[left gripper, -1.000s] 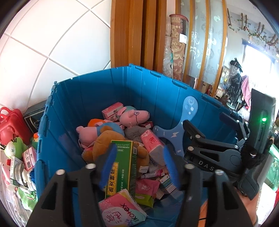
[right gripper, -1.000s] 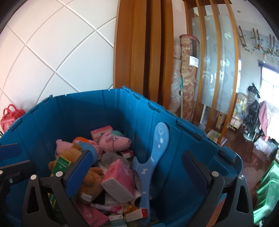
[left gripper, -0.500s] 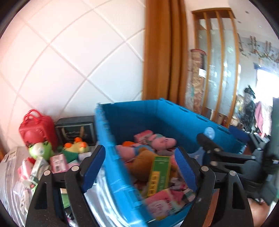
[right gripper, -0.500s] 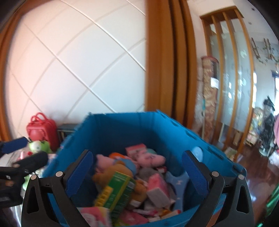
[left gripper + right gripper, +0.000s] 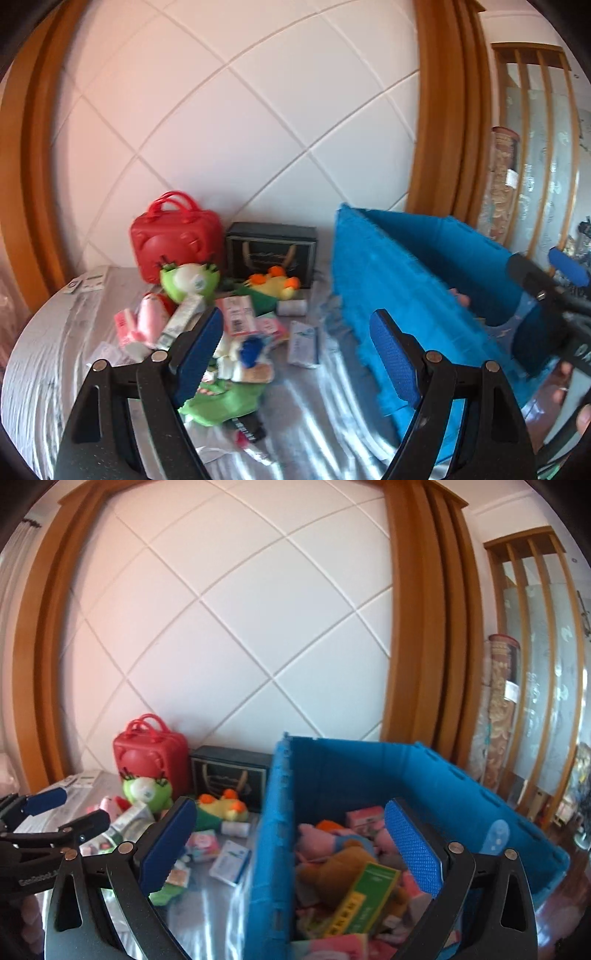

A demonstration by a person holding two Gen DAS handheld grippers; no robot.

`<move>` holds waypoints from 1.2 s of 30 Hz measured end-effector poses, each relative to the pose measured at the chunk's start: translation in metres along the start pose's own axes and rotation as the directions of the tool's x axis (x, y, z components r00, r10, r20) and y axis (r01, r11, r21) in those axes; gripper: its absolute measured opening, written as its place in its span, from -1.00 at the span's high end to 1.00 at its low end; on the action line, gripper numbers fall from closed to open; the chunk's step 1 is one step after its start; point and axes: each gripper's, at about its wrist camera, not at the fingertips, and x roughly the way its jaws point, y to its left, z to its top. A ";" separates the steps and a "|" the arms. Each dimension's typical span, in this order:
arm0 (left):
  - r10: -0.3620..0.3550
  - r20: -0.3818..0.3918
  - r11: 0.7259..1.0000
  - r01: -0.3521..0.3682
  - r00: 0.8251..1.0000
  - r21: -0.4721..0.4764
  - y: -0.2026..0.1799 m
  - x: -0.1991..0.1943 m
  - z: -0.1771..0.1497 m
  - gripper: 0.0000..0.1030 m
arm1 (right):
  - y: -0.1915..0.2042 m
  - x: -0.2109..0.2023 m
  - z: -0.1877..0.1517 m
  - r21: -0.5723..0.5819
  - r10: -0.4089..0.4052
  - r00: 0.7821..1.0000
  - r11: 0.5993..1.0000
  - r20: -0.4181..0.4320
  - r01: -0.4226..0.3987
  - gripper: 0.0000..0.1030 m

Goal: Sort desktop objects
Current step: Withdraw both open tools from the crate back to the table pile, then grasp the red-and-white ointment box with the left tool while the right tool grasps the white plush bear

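The left tool [image 5: 295, 343] gapes wide and empty above the worktop [image 5: 55, 362]; the right tool [image 5: 291, 843] likewise. Ahead lies a small white packet [image 5: 303, 343], probably light and flat; best pinched across its short edges.

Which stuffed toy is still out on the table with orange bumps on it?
The yellow plush toy, lying in front of the black box. Its neighbour, the green plush toy, has a white face and dark lashes; the brown bear is in the blue bin.

Ribbed plastic blue crate [image 5: 354, 775], glossy red plastic case [image 5: 176, 242], furry plush bear [image 5: 343, 866], polished wooden frame [image 5: 417, 627].
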 end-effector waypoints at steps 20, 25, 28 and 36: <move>0.276 -0.288 0.945 -0.314 0.917 -0.094 0.214 0.051 -0.116 -0.58 | 0.140 0.074 -0.087 -0.081 0.168 0.936 0.976 -0.310 -0.202 -1.00; 0.275 -0.333 0.936 -0.331 0.902 -0.121 0.231 0.060 -0.126 -0.59 | 0.146 0.093 -0.103 -0.082 0.168 0.913 0.974 -0.371 -0.213 -1.00; 0.278 -0.342 0.938 -0.331 0.898 -0.107 0.228 0.069 -0.125 -0.59 | 0.147 0.103 -0.107 -0.081 0.173 0.905 0.972 -0.389 -0.221 -1.00; 0.236 -0.361 0.957 -0.279 0.902 -0.072 0.203 0.116 -0.113 -0.59 | 0.144 0.134 -0.110 -0.085 0.174 0.891 0.969 -0.419 -0.230 -1.00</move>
